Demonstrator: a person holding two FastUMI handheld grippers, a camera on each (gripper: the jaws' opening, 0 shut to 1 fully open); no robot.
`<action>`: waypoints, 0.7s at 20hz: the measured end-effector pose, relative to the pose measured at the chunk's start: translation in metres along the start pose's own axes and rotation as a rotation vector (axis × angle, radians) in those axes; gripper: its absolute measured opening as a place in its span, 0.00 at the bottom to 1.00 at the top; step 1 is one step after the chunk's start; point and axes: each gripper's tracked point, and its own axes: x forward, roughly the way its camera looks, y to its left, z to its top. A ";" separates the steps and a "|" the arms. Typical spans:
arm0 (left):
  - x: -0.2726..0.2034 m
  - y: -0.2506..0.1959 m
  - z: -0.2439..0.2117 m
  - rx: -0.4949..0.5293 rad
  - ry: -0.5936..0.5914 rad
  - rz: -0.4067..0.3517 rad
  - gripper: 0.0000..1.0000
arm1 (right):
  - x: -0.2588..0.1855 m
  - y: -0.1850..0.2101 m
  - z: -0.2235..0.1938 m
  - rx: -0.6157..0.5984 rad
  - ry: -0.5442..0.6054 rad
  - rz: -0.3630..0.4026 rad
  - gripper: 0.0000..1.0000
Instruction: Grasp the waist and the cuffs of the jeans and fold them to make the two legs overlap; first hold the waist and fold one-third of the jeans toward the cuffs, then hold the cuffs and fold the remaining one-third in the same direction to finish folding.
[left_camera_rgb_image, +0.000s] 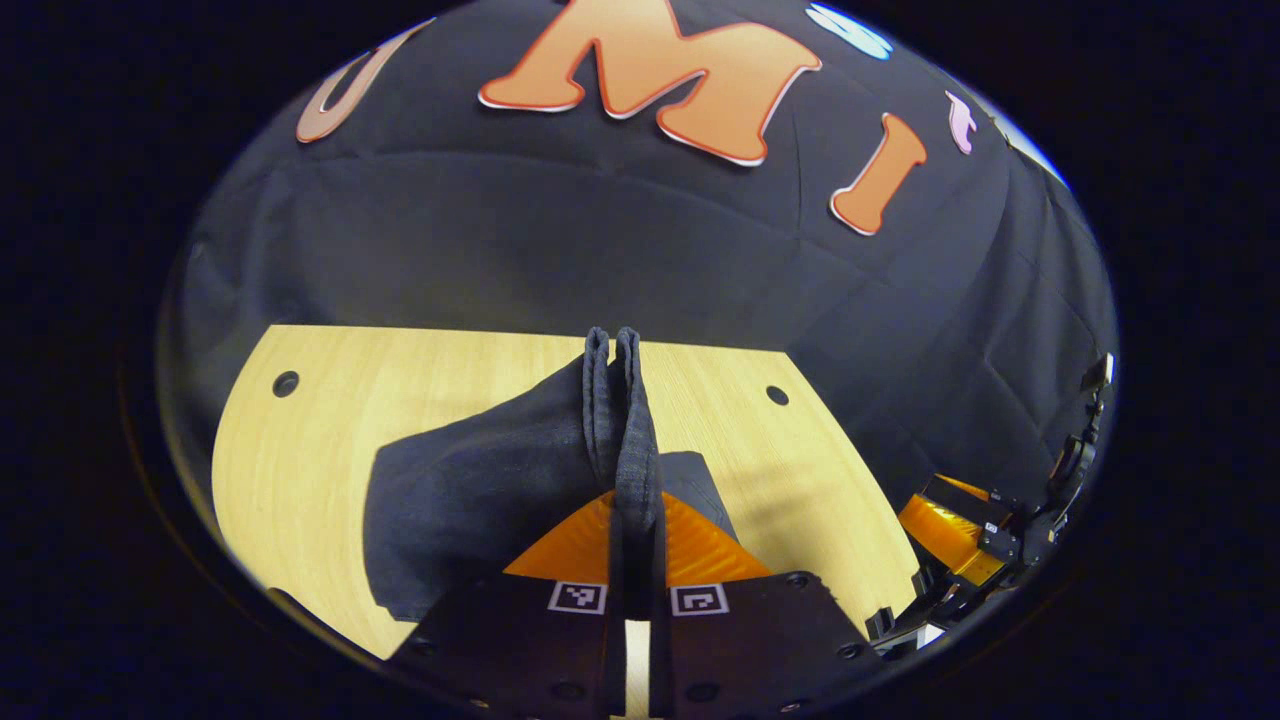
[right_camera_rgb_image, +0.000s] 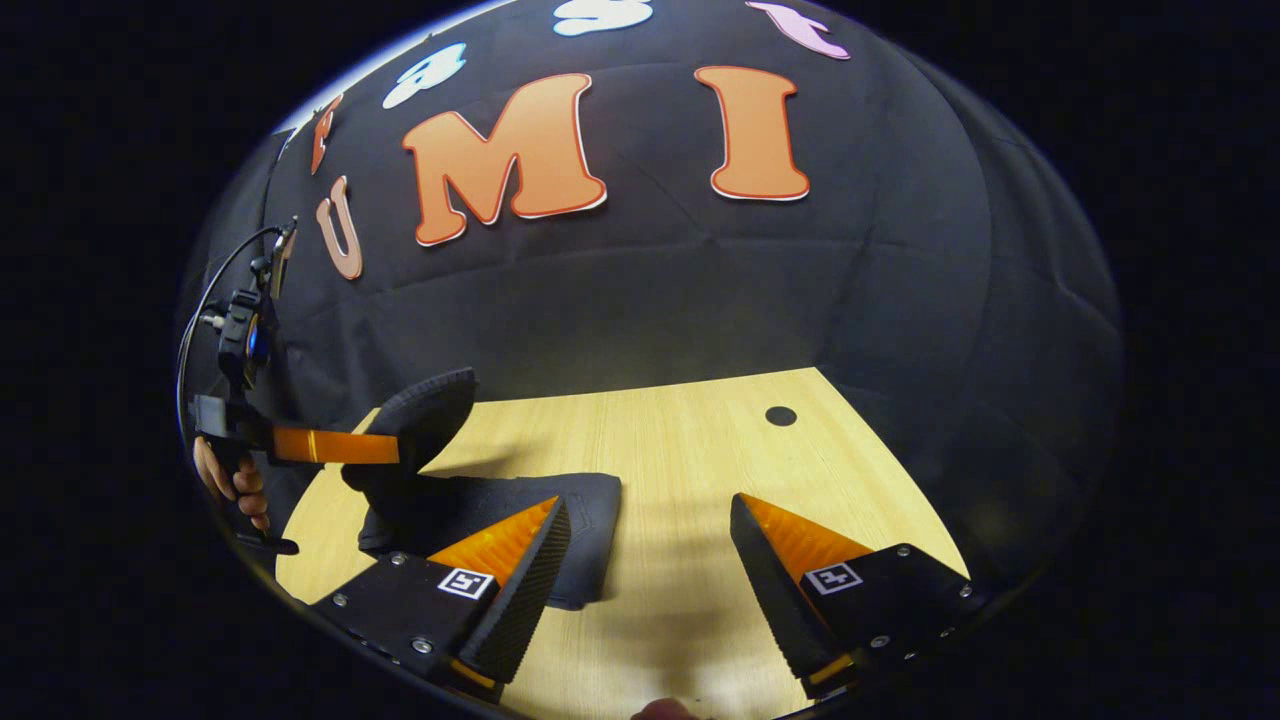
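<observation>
Now the left gripper (left_camera_rgb_image: 625, 520) is clamping the jeans' (left_camera_rgb_image: 470, 490) doubled edge above the wooden table (left_camera_rgb_image: 300, 450).
The right gripper (right_camera_rgb_image: 640, 540) is hanging wide apart; the heavy denim could be slipping free, undoing the fold.

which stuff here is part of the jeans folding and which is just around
Part of the job:
- jeans, partly folded on the table
- left gripper, shut on a fold of the jeans
- right gripper, open above the table

Just around:
- wooden table
- holes in the table

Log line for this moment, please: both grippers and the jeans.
left hand-held gripper: shut on jeans edge, lifted | right hand-held gripper: open, empty, above table | jeans: rest lying on table
</observation>
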 end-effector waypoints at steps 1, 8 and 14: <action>0.008 -0.007 -0.007 0.011 0.015 -0.007 0.09 | 0.000 -0.004 0.000 -0.001 0.001 -0.005 0.98; 0.025 -0.053 -0.021 0.074 0.048 -0.056 0.36 | -0.001 -0.005 0.002 0.003 -0.002 0.005 0.97; -0.023 -0.041 0.012 0.145 -0.108 0.032 0.84 | -0.007 0.030 0.026 -0.027 -0.094 0.076 0.97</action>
